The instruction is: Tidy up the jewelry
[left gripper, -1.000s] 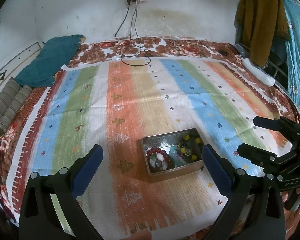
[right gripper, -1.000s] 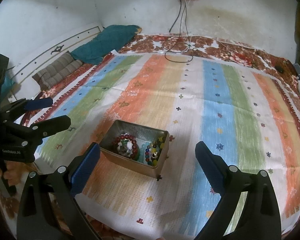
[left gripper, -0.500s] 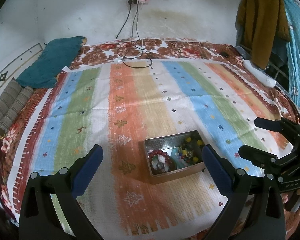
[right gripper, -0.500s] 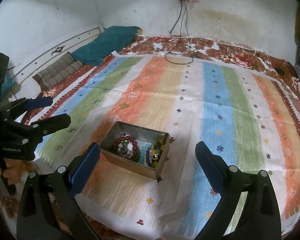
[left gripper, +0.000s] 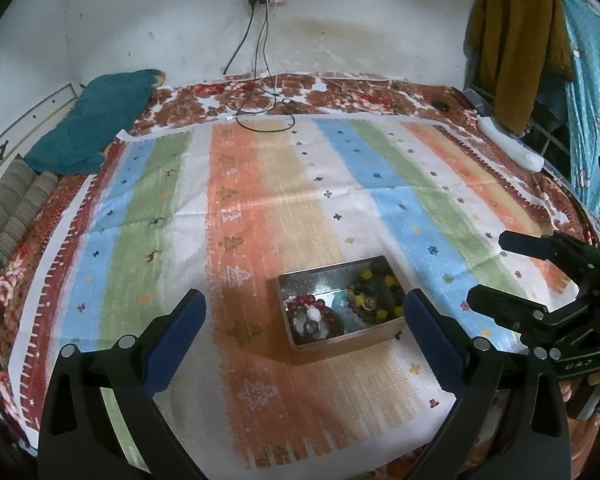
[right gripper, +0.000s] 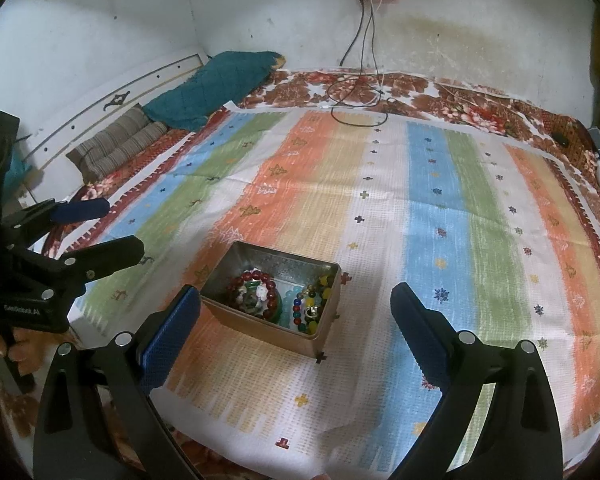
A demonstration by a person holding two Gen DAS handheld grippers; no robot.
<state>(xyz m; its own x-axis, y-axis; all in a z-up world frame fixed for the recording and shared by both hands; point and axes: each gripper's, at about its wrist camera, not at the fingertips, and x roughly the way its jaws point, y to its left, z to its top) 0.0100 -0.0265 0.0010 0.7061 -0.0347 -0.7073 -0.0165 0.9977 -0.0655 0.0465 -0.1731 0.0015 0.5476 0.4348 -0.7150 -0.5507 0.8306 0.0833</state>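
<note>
One metal tin [left gripper: 340, 344] sits on the striped cloth [left gripper: 260, 208] covering the bed, ahead of both claws and between their fingertips in each view. It holds one red bead bracelet [right gripper: 260, 292] and one multicoloured bead bracelet [right gripper: 312, 300], side by side; smaller items among them are too small to count. The left claw [left gripper: 304, 316] stands apart, empty. The right claw [right gripper: 296, 308] also stands apart, empty. Two pillows lie far ahead: one teal pillow [left gripper: 92, 120], one striped pillow [right gripper: 116, 144].
</note>
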